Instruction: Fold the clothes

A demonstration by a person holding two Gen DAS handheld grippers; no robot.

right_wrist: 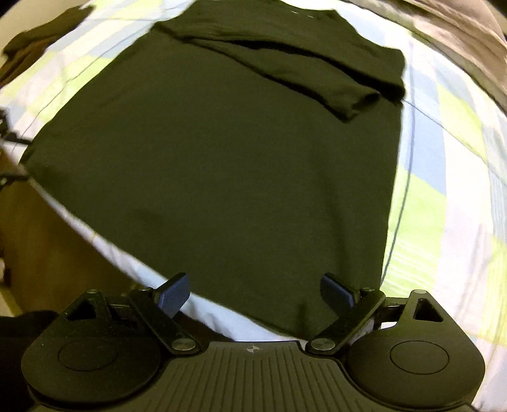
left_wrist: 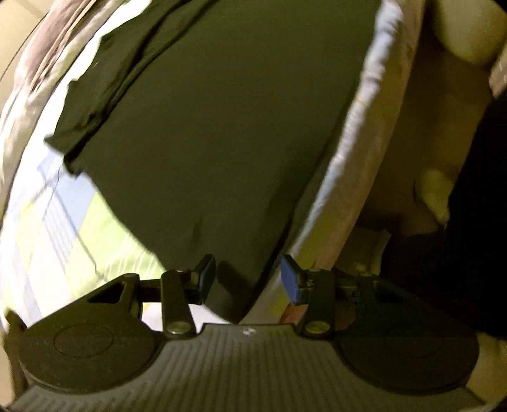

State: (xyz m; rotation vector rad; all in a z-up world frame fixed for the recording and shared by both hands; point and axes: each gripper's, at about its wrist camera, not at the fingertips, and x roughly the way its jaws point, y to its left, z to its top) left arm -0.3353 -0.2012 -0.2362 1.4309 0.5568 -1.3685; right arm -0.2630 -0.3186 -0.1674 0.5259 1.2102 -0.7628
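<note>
A dark long-sleeved top lies flat on a bed with a checked sheet. Its sleeve is folded across the upper body. My left gripper is open, just above the bottom corner of the top at the bed's edge, holding nothing. My right gripper is open over the top's other bottom corner and hem, also empty. The left gripper's tip shows faintly at the far left of the right wrist view.
The mattress edge runs beside the garment; beyond it the floor drops away. A second dark garment lies at the far left of the bed. A grey-brown blanket lies at the far side.
</note>
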